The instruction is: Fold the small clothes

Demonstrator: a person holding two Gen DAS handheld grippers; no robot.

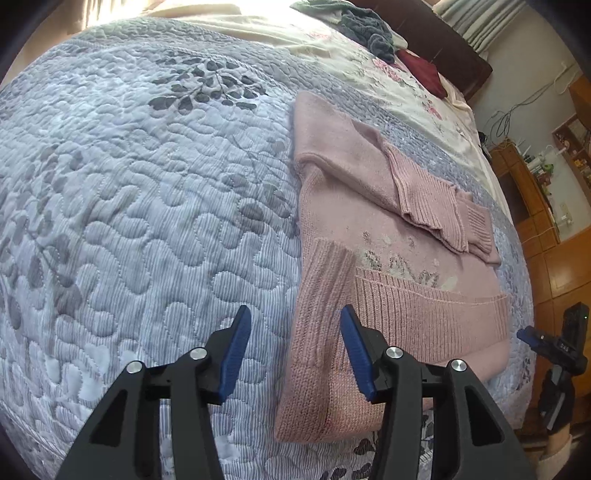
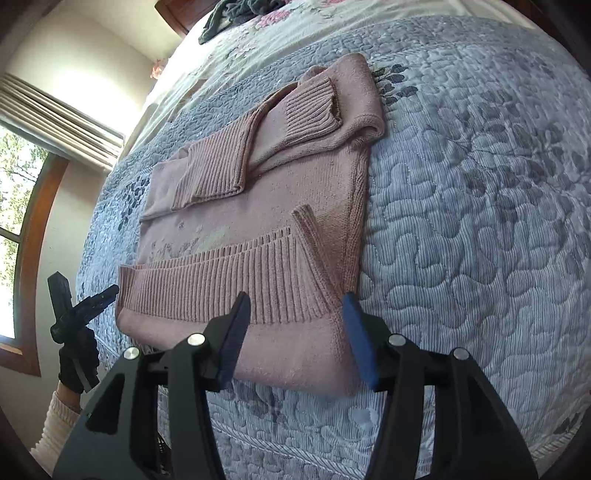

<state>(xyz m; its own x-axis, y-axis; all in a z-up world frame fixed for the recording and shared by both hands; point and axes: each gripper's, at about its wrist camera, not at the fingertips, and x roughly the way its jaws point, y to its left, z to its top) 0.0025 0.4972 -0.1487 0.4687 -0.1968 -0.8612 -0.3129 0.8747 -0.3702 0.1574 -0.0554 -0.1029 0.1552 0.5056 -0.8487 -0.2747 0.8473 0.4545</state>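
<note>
The pink sweater [image 2: 258, 206] lay folded on the bed's quilt [image 2: 461, 221], clothes [image 1: 369, 26] heaped near the headboard. Both the left hand-held gripper [image 1: 295, 350] and right hand-held gripper [image 2: 295, 339] gaped wide, empty.

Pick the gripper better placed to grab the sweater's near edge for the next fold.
Right, probably. The right gripper hangs open directly over the pink sweater's near edge. The left gripper is also open, but only straddles one side edge, half over the quilt.
</note>
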